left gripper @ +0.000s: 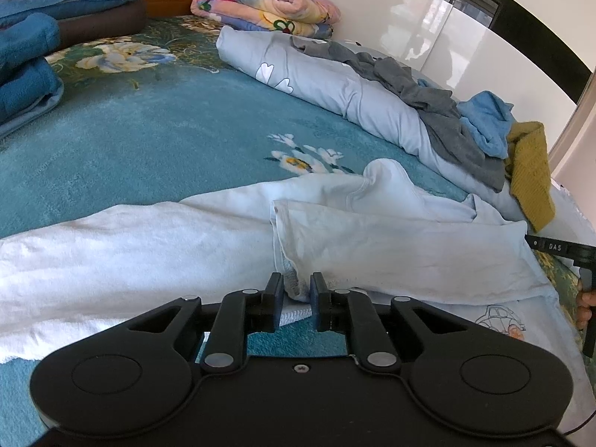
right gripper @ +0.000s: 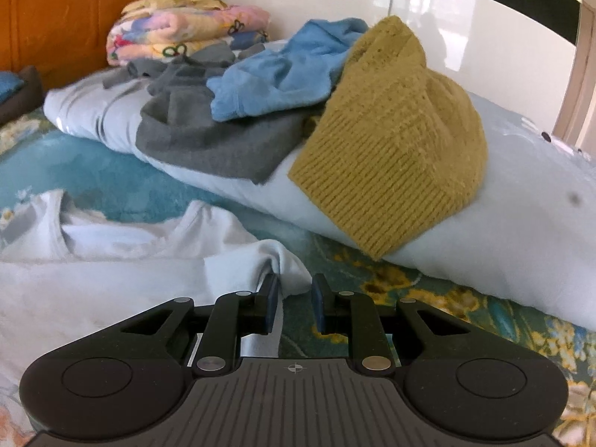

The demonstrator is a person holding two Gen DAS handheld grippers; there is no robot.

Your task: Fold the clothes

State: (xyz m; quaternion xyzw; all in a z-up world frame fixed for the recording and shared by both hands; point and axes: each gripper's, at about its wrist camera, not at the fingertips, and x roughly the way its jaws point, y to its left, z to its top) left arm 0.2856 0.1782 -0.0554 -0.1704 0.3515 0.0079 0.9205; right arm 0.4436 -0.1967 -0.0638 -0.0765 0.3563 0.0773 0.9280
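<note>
My left gripper [left gripper: 295,290] pinches the hem of the pale blue shirt [left gripper: 391,246]; my right gripper [right gripper: 295,300], jaws narrow, nips its other corner. The shirt lies across the bed [left gripper: 156,126] near its front edge. I should lift both corners evenly, keep the fabric taut, and lay the fold flat.

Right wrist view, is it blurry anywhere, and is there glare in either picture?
Right wrist view: the pale shirt looks soft, the mustard knit sharper. Both views: window glare on the glossy white panel; left wrist view bends the bed strongly.
</note>
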